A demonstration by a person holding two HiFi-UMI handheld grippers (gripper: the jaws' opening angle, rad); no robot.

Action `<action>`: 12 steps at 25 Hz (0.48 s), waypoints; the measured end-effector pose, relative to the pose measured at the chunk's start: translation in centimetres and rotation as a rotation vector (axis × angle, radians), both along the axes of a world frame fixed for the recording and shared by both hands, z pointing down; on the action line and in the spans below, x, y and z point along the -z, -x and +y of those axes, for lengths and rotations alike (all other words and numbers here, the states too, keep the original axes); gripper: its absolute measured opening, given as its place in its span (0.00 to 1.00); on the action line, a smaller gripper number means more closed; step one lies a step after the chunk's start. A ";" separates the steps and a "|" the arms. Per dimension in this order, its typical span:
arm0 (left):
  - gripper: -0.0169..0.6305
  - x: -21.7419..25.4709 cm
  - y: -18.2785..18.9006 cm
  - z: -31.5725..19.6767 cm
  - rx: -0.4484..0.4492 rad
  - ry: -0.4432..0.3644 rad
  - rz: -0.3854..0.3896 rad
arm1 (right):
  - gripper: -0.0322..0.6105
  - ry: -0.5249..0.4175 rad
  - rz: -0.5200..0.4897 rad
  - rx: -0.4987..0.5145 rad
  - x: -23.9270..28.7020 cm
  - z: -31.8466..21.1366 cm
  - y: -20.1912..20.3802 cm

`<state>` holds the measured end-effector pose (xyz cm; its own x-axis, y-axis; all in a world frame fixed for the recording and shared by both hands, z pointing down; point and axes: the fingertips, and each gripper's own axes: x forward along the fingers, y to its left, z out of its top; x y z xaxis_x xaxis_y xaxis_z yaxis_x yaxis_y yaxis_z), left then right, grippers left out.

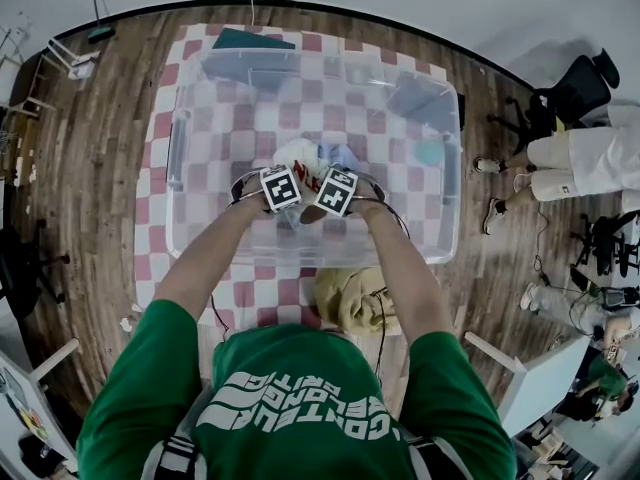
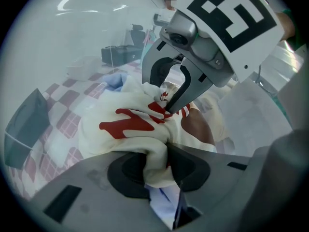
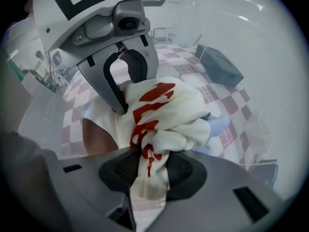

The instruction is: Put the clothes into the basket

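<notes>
Together, the left gripper [image 2: 155, 166] and right gripper [image 3: 152, 170] each clamp a fold of the white, red-printed garment [image 1: 300, 155] inside the clear basket [image 1: 178, 158]. Both gripper views show pale blue cloth [image 3: 221, 123] beside it. The head view alone shows a tan garment [image 1: 352, 298] on the checkered counter [image 1: 158, 258].

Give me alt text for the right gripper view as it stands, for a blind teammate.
The right gripper is shut on a bunched white garment with red print, inside the clear bin. The left gripper, facing it, grips the same garment. A pale blue cloth lies behind it.
</notes>
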<state>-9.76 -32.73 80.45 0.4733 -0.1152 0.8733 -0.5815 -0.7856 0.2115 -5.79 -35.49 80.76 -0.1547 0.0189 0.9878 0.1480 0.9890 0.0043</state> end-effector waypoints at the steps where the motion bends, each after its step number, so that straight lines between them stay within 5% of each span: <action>1: 0.17 -0.1 -0.1 0.0 -0.005 -0.002 -0.001 | 0.26 -0.001 0.001 0.001 -0.2 0.1 0.0; 12: 0.21 -0.4 0.8 0.0 0.024 0.018 -0.001 | 0.36 -0.006 0.018 -0.014 0.0 -0.1 -0.3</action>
